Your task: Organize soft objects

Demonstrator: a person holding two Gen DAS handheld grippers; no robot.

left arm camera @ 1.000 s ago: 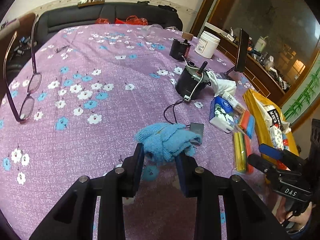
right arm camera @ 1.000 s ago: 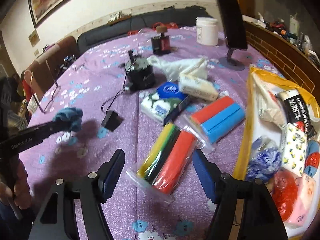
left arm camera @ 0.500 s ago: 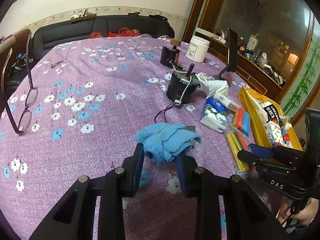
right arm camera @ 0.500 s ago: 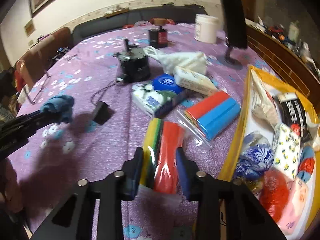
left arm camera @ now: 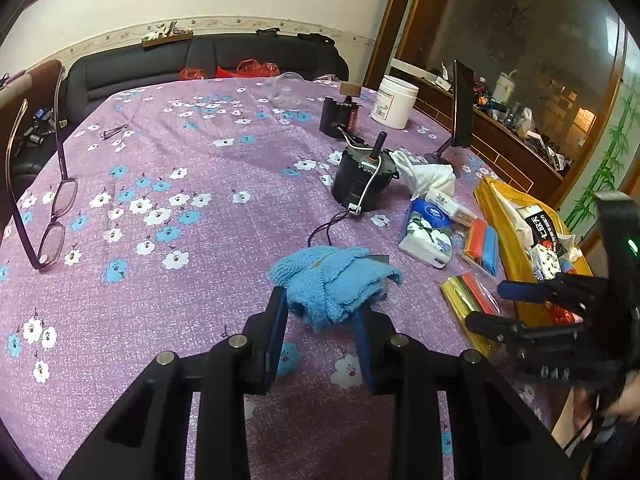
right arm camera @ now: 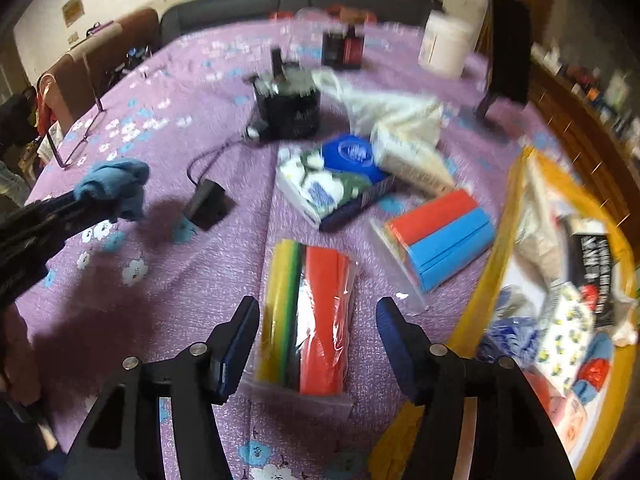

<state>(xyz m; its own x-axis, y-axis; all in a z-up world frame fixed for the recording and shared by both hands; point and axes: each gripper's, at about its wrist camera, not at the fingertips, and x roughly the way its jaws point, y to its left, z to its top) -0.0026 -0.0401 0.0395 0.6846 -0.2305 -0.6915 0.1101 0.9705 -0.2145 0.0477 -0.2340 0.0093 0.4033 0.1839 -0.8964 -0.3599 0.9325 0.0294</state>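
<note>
My left gripper (left arm camera: 322, 312) is shut on a fluffy blue cloth (left arm camera: 334, 280) and holds it above the purple flowered tablecloth (left arm camera: 160, 200); the cloth also shows in the right wrist view (right arm camera: 114, 184). My right gripper (right arm camera: 318, 320) is open, its fingers on either side of a clear bag of yellow, green and red cloths (right arm camera: 308, 320) lying on the table. It shows in the left wrist view (left arm camera: 486, 306) over that bag (left arm camera: 468, 290). A red and blue pack (right arm camera: 440, 232) lies beside it.
A yellow bag (right arm camera: 476, 312) of soft items lies open at the right. Tissue packs (right arm camera: 340, 188), a black motor with cable (right arm camera: 288, 108), a white jar (right arm camera: 444, 48), a tablet stand (right arm camera: 506, 60) and glasses (left arm camera: 52, 216) sit on the table.
My right gripper closed partway over the bagged cloths, then opened wide again and moved forward over the bag. My left gripper keeps holding the blue cloth, lifted slightly.
</note>
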